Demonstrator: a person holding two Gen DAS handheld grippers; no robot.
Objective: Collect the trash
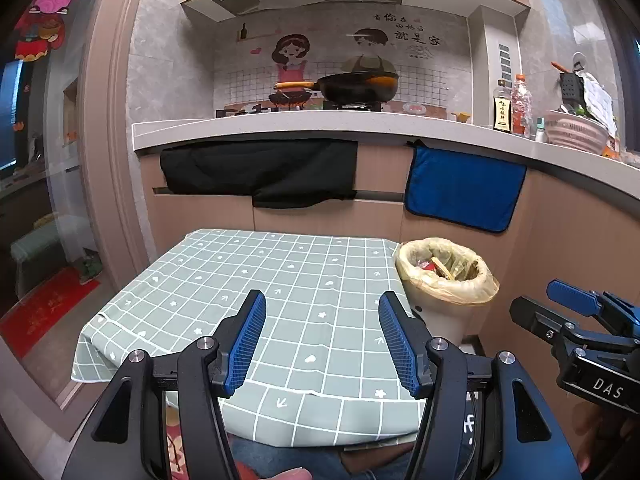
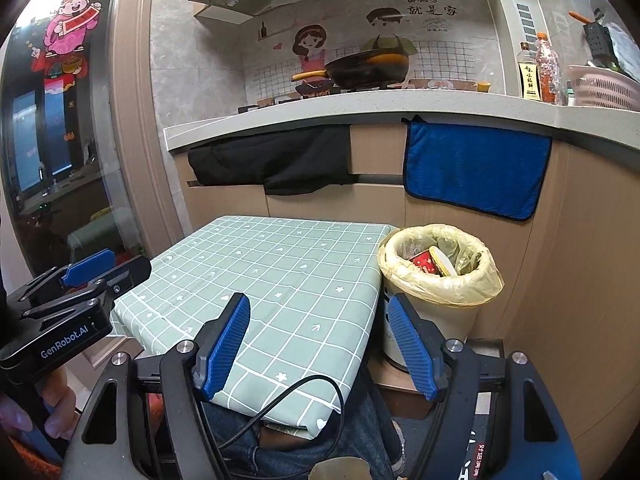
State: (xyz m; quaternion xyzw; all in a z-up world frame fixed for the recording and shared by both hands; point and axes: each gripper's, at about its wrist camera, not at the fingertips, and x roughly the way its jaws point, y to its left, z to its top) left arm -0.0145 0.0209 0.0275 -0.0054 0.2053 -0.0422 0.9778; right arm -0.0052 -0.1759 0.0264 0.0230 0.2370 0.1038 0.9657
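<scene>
A small table with a green checked cloth (image 1: 248, 300) stands in front of me; it also shows in the right wrist view (image 2: 280, 280). A white bin with a yellow liner (image 1: 444, 272) stands at the table's right side, holding a red cup and wrappers (image 2: 436, 262). My left gripper (image 1: 322, 340) is open and empty above the near part of the cloth. My right gripper (image 2: 318, 344) is open and empty over the table's near right edge, beside the bin (image 2: 440, 280). Each gripper shows at the edge of the other's view (image 1: 576, 320) (image 2: 80, 284).
A kitchen counter (image 1: 320, 128) runs behind the table with a black pan (image 1: 356, 86), bottles (image 1: 512, 106) and a pink basket (image 1: 576, 132). A black cloth (image 1: 260, 172) and a blue towel (image 1: 464, 188) hang on the cabinet. A glass door (image 1: 40, 160) is left. A black cable (image 2: 288, 400) lies on the cloth's near edge.
</scene>
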